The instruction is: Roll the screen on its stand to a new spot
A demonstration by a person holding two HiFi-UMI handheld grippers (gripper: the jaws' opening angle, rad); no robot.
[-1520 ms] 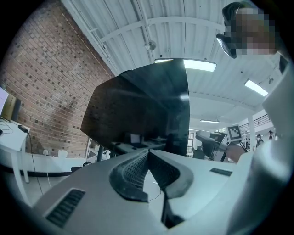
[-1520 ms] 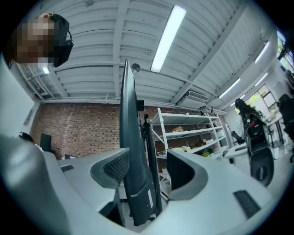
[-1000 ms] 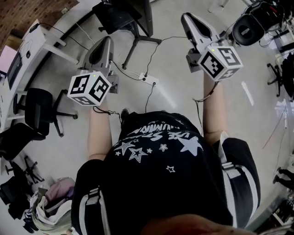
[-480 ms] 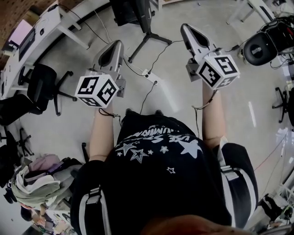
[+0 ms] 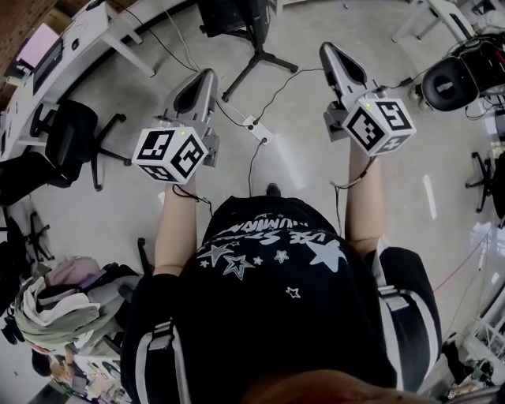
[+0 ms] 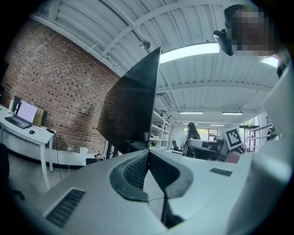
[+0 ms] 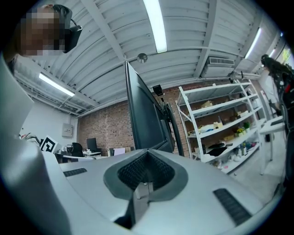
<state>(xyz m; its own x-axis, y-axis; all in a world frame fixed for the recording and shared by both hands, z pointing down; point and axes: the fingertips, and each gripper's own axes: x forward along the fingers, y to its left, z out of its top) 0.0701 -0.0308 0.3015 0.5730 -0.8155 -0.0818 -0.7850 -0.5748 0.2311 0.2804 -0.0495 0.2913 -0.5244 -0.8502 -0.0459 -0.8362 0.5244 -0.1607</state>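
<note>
The dark screen on its wheeled stand (image 5: 237, 17) is at the top of the head view, its legs (image 5: 264, 59) spread on the grey floor. Both grippers are held out in front of the person, short of the stand and touching nothing. The left gripper (image 5: 203, 75) points at it, and its jaws are shut and empty (image 6: 148, 152), with the screen's black panel (image 6: 133, 105) ahead. The right gripper (image 5: 327, 49) is to the right of the stand. Its jaws are shut on nothing (image 7: 147, 155), and the screen (image 7: 144, 114) is seen nearly edge-on.
A power strip (image 5: 254, 126) with cables lies on the floor between the grippers. White desks (image 5: 87, 35) and office chairs (image 5: 75, 138) are at the left, and a heap of bags (image 5: 55, 300) at the lower left. White shelving (image 7: 220, 124) stands right of the screen.
The head view has swung, so desks and chairs slid up and to the right. The grippers stay raised before the stand. A shoe tip now shows under the power strip.
</note>
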